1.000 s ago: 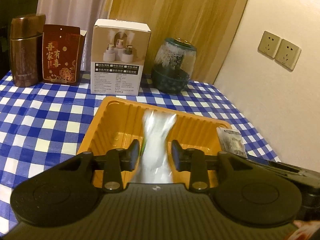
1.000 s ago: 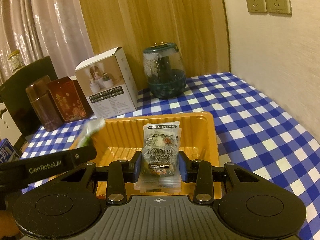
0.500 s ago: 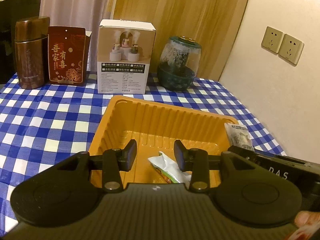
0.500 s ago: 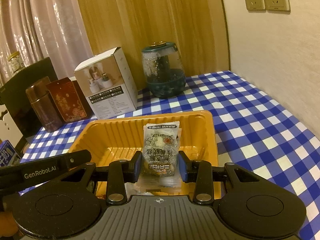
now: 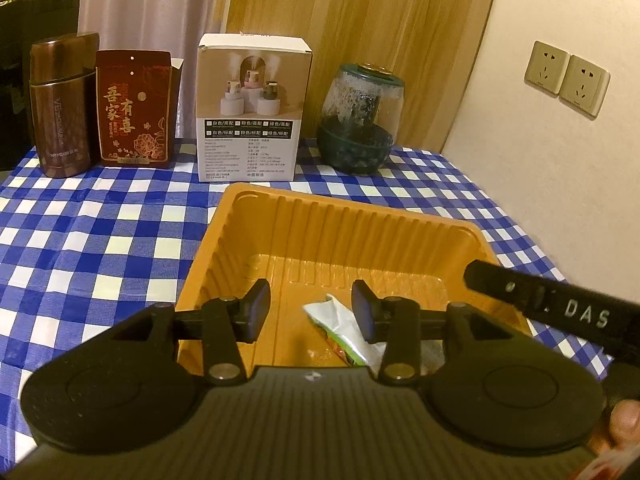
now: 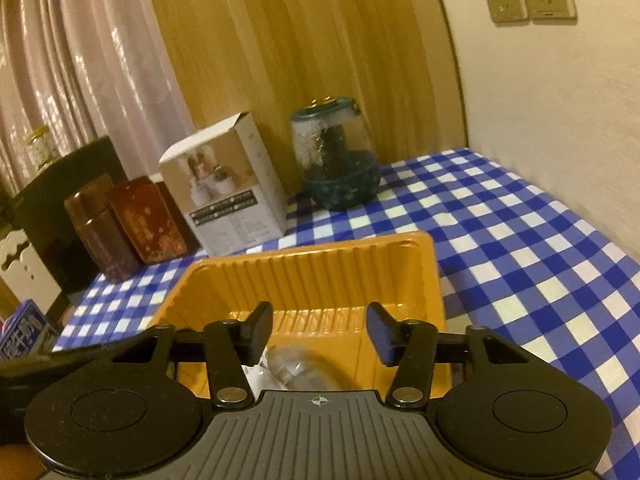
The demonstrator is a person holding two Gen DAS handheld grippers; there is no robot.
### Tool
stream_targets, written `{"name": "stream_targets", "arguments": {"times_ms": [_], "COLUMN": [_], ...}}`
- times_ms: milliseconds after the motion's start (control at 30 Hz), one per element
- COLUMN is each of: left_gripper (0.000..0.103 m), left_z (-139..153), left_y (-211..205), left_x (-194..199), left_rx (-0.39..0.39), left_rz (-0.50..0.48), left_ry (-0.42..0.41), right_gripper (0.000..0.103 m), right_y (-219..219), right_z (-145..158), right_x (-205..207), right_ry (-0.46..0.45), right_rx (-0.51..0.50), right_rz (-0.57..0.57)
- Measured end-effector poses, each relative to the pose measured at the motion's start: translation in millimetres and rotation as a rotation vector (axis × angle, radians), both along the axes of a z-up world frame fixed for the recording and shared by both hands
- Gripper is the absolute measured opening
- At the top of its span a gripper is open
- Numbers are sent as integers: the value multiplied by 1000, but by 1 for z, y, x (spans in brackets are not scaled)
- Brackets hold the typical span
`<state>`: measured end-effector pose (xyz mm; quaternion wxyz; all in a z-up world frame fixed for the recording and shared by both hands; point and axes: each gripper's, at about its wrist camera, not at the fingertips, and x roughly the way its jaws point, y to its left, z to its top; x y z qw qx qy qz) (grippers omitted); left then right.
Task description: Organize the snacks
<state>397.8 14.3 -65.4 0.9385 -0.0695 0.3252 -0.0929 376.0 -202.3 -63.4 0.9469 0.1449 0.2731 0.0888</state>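
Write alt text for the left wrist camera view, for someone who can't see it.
The left gripper, its jaws opening and empty, hovers over an orange tray holding a white and green snack packet. Behind stand a white box and a glass jar on a blue checked tablecloth.

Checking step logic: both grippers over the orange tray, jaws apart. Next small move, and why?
Probably lift both grippers clear of the tray. The left gripper and right gripper have jaws opening with nothing pressed between them; the green snack and the blurred clear packet lie inside the tray.
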Motion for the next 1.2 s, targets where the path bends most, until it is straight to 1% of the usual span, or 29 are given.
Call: {"name": "stream_targets", "arguments": {"times_ms": [433, 667, 933, 1200], "left_gripper": [42, 42, 43, 43], "left_z": [0, 8, 16, 22], "left_y": [1, -1, -1, 6], "left_x": [-3, -11, -31, -58], "left_rx": [12, 18, 28, 37], "left_rz": [-4, -11, -13, -2], "left_ry": [-5, -28, -53, -72], "right_gripper": [55, 56, 58, 60], "right_y": [-11, -15, -21, -29], "right_z": [4, 10, 17, 17], "right_x": [-5, -14, -35, -61], "right_ry": [-39, -81, -136, -137], "right_rx": [-7, -19, -34, -38], "right_rz": [-36, -43, -57, -65]}}
